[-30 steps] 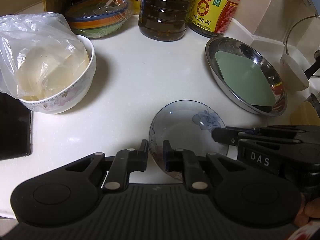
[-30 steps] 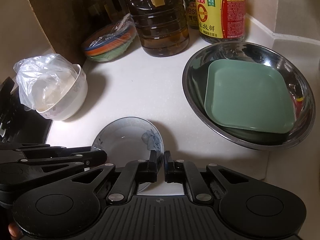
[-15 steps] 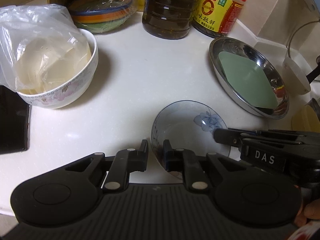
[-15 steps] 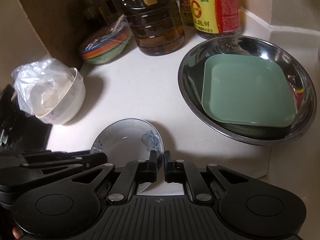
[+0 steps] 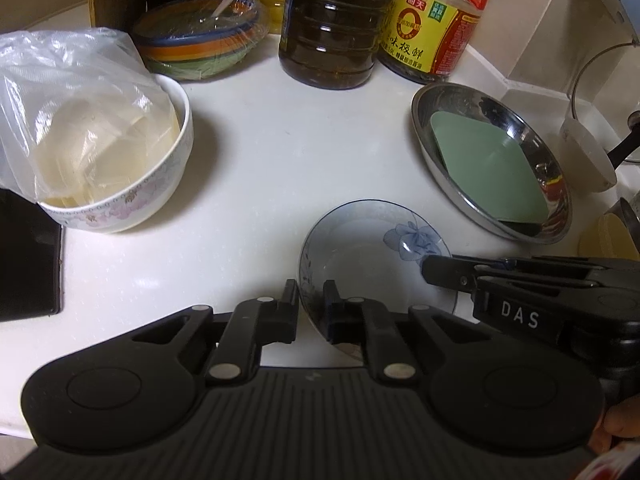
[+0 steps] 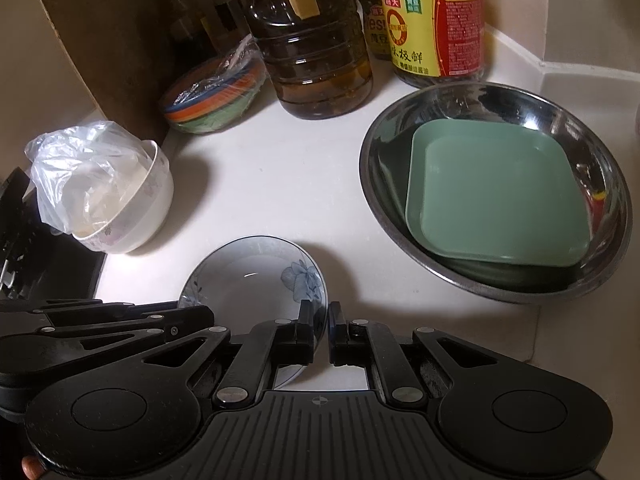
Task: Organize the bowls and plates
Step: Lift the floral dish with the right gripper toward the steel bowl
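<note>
A small glass dish with a blue flower (image 5: 372,248) is held between both grippers above the white counter; it also shows in the right wrist view (image 6: 256,276). My left gripper (image 5: 310,312) is shut on its left rim. My right gripper (image 6: 321,332) is shut on its right rim, and shows from the side in the left wrist view (image 5: 440,274). A steel basin (image 6: 496,92) at the right holds a green square plate (image 6: 496,192). A white floral bowl with a plastic bag (image 5: 132,188) stands at the left.
A stack of coloured bowls under film (image 5: 200,44), a large oil bottle (image 5: 332,20) and a soy sauce bottle (image 5: 432,28) stand at the back. A black appliance (image 5: 24,264) lies at the left edge. A white ladle (image 5: 588,152) rests at far right.
Both grippers and the glass dish have moved slightly forward and up together. The grip on both rims is unchanged.
</note>
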`<state>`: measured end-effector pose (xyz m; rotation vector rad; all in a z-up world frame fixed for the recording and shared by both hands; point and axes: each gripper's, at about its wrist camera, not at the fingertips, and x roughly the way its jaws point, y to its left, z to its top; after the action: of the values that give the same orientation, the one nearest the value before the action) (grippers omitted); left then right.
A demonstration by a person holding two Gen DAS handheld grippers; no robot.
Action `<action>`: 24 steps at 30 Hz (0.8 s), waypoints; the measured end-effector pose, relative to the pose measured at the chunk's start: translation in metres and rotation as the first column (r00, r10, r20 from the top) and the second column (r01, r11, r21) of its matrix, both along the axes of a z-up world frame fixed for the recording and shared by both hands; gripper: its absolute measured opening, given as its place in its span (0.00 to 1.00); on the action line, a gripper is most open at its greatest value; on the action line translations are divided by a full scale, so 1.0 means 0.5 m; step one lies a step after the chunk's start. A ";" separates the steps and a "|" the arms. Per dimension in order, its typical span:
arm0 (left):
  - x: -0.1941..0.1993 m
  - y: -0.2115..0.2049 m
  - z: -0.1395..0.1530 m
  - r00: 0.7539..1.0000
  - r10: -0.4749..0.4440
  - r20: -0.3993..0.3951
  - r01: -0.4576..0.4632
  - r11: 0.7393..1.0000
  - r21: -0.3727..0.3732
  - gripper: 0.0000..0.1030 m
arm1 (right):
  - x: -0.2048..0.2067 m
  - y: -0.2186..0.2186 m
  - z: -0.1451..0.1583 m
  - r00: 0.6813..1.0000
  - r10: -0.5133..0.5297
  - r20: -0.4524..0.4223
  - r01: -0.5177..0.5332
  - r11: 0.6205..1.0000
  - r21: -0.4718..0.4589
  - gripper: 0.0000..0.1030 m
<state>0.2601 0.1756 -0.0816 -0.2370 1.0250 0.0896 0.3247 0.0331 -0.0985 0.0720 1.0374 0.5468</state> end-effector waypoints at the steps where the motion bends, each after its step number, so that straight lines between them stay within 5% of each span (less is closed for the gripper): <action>1: 0.001 0.000 0.001 1.000 -0.001 0.001 0.001 1.000 0.001 0.10 | 0.001 0.000 0.002 1.000 0.000 0.000 0.000 1.000 0.001 0.07; 24: 0.081 -0.076 0.075 0.986 -0.137 0.093 0.135 0.990 0.026 0.11 | 0.038 -0.086 0.080 0.992 -0.115 0.055 0.114 0.993 0.026 0.07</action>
<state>0.3006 0.1378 -0.0443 -0.1512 0.9430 -0.0353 0.3435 -0.0098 -0.0585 0.1352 0.9656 0.4539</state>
